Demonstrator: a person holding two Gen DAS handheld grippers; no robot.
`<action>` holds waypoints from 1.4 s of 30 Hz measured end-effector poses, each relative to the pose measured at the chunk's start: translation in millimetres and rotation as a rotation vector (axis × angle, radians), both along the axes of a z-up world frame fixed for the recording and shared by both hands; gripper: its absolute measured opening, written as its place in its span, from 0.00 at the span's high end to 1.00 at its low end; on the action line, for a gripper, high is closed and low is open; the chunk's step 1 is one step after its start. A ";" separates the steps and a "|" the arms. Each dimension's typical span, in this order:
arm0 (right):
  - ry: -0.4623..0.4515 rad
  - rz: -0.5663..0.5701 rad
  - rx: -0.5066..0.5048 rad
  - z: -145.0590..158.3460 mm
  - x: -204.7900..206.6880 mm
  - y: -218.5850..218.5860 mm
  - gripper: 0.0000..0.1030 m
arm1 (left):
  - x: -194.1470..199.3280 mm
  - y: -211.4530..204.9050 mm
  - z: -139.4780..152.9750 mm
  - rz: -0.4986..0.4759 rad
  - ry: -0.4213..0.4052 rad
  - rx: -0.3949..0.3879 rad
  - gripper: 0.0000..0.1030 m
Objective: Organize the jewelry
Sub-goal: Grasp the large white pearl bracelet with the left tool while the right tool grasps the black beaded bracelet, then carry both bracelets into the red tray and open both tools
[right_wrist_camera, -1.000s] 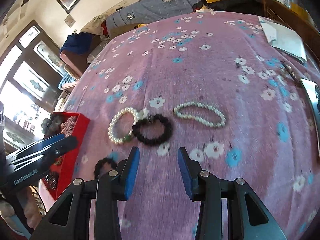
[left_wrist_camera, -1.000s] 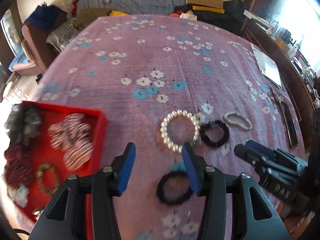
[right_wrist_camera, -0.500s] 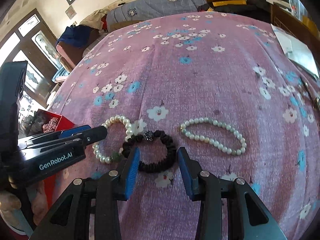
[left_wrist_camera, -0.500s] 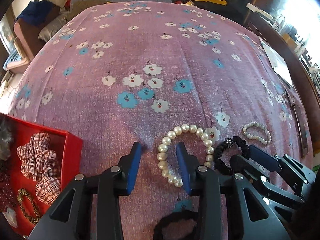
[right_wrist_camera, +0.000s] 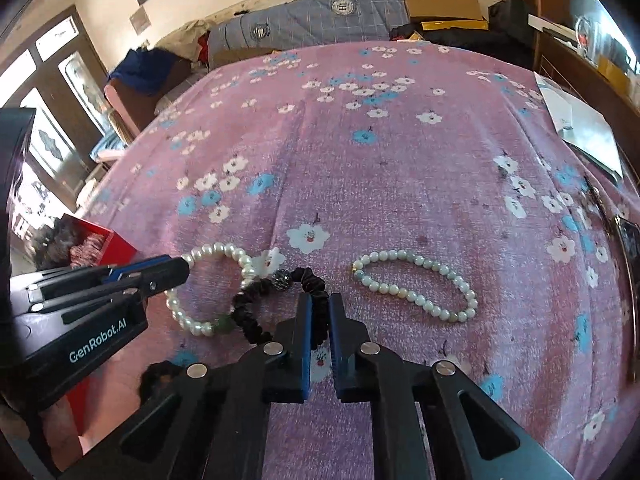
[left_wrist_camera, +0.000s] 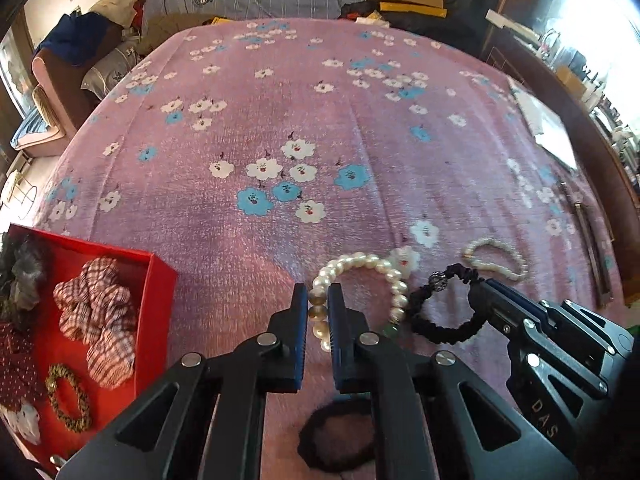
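My left gripper (left_wrist_camera: 318, 305) is shut on the left side of a large white pearl bracelet (left_wrist_camera: 372, 264) lying on the pink flowered bedspread; it also shows in the right wrist view (right_wrist_camera: 208, 254). My right gripper (right_wrist_camera: 320, 312) is shut on the right side of a black bead bracelet with a sparkly bead (right_wrist_camera: 256, 294), just right of the pearls; it shows in the left wrist view too (left_wrist_camera: 440, 320). A pale green bead bracelet (right_wrist_camera: 416, 282) lies further right. A red tray (left_wrist_camera: 156, 280) at the left holds scrunchies and a gold bracelet (left_wrist_camera: 68, 396).
A black hair tie (left_wrist_camera: 340, 436) lies under my left gripper, near the front edge. Papers (right_wrist_camera: 580, 128) and a dark flat object (left_wrist_camera: 596, 252) lie along the bed's right side. Pillows, boxes and clothes pile at the far end.
Both grippers moved forward and down, then closed: the left on the pearl bracelet, the right on the black bead bracelet. A second ago both were open above the bedspread.
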State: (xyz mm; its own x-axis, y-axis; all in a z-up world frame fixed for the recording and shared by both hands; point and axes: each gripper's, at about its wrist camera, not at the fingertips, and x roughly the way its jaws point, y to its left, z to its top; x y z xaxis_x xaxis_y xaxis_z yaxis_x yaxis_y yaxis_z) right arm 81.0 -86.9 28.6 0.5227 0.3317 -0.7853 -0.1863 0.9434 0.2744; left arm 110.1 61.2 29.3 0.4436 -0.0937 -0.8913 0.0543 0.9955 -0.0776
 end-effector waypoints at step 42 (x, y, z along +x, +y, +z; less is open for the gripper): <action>-0.237 0.143 0.164 129.4 -146.8 2.6 0.91 | -215.9 73.2 174.6 0.190 -0.291 -0.050 0.91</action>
State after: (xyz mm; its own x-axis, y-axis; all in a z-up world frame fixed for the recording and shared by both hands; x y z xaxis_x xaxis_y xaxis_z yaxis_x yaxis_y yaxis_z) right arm -65.8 -84.2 157.9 0.6239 0.5268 -0.5773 -0.3905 0.8500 0.3537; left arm -105.7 134.4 204.0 0.6918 -0.0251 -0.7217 -0.1047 0.9854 -0.1346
